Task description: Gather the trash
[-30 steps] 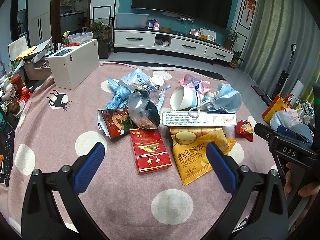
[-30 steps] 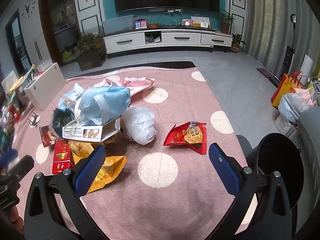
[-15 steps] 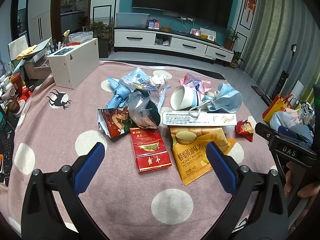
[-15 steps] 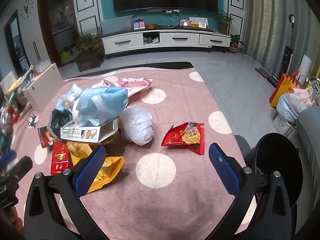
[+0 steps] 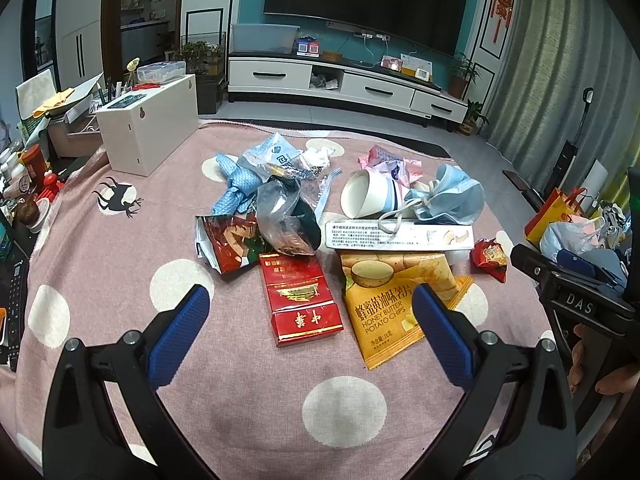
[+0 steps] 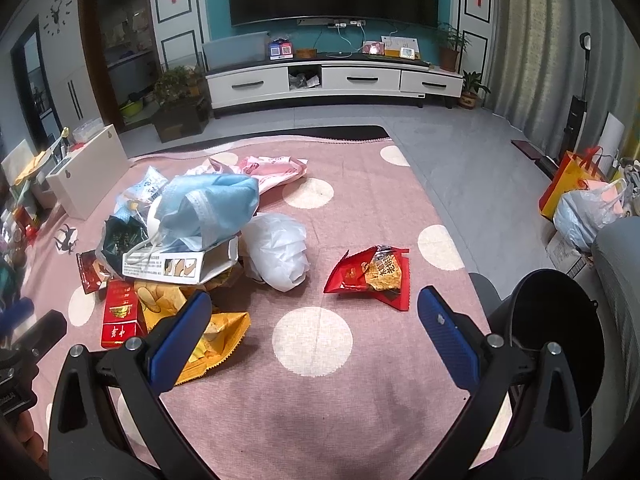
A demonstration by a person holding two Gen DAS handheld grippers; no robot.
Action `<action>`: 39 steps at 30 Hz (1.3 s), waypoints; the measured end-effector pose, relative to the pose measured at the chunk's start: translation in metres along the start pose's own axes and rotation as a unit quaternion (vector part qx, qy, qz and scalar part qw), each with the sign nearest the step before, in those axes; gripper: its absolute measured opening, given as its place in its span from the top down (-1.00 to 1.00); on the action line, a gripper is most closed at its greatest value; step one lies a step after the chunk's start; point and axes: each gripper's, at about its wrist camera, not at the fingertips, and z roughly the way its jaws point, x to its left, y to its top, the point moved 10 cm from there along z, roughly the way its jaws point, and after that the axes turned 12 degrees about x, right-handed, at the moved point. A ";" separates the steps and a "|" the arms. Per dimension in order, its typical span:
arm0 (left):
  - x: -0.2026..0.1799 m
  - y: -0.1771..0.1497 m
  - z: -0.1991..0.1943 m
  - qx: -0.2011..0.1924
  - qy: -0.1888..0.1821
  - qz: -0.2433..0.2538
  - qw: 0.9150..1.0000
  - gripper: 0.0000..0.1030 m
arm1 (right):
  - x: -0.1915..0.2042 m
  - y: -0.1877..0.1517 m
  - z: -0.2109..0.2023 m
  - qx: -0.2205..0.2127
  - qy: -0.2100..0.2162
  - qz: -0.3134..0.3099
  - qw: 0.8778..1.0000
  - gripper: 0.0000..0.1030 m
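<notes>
A heap of trash lies on a pink spotted cloth point(image 5: 120, 248). In the left wrist view my left gripper point(image 5: 306, 320) hangs open just short of a red cigarette carton point(image 5: 298, 296) and a yellow potato chips bag point(image 5: 392, 300). Behind them lie a paper cup point(image 5: 368, 200), a blue face mask point(image 5: 452, 200) and a long white box point(image 5: 400, 235). In the right wrist view my right gripper point(image 6: 314, 324) is open above the cloth, near a red snack wrapper point(image 6: 370, 276) and a crumpled white bag point(image 6: 278, 254). A black bin point(image 6: 556, 336) stands at the right.
A white box point(image 5: 146, 128) sits at the cloth's far left, with cluttered items point(image 5: 28, 184) beyond the left edge. Orange and plastic bags point(image 6: 580, 196) stand on the grey floor at the right. A TV cabinet point(image 6: 332, 80) lines the far wall.
The right wrist view has shifted slightly, with the trash heap and red wrapper sitting a little nearer. The left gripper has barely moved. Both stay open.
</notes>
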 end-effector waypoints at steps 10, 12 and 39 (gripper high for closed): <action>0.001 -0.001 0.001 0.001 0.001 -0.001 1.000 -0.95 | -0.001 0.000 0.000 0.000 -0.003 0.002 1.000 -0.95; 0.002 -0.001 0.001 0.002 0.002 -0.001 1.000 -0.95 | -0.002 -0.001 0.000 0.002 0.000 0.005 1.000 -0.95; 0.016 0.006 0.075 0.104 -0.037 -0.052 0.993 -0.84 | -0.087 0.029 0.086 0.102 0.009 0.129 0.986 -0.64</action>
